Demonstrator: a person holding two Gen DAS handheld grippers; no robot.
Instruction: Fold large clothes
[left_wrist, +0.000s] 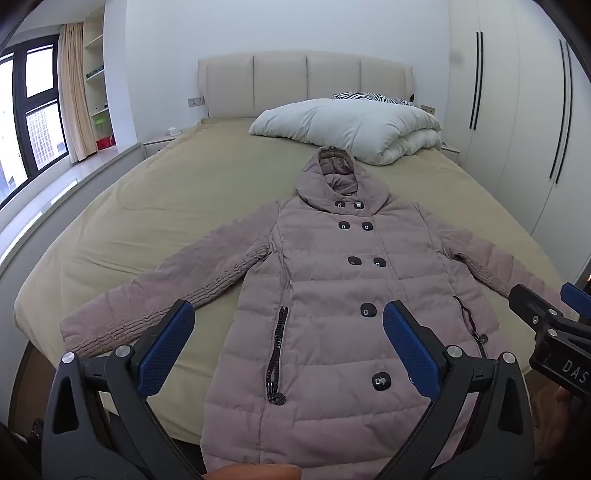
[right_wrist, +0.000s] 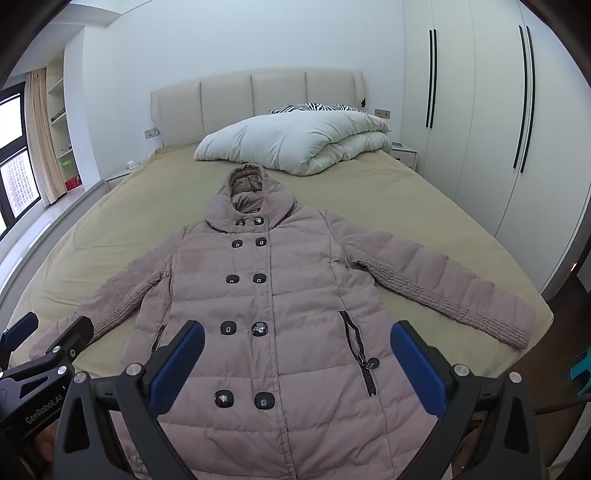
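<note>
Coat (left_wrist: 332, 314) lies flat, front up, on the bed (left_wrist: 147, 206); hem at the foot edge, hood toward the headboard, long axis running straight away from both claws. Left claw (left_wrist: 288, 343) and right claw (right_wrist: 297, 363) hover above the hem, jaws apart, holding nothing. Sleeves are spread toward both side edges. Fabric is puffy, quilted, buttoned.

Coat (left_wrist: 332, 295) lies flat, front up, on the bed (left_wrist: 147, 206), hood toward the headboard (left_wrist: 303, 85), hem at the near edge, sleeves spread to both sides. Folded duvet (left_wrist: 354, 125) sits behind the hood, striped pillow (left_wrist: 373, 98) behind that. Wardrobe (left_wrist: 517, 92) to the right, window (left_wrist: 29, 110) to the left. Both grippers, left gripper (left_wrist: 288, 347) and right gripper (right_wrist: 297, 365), hang over the hem with jaws apart.
</note>
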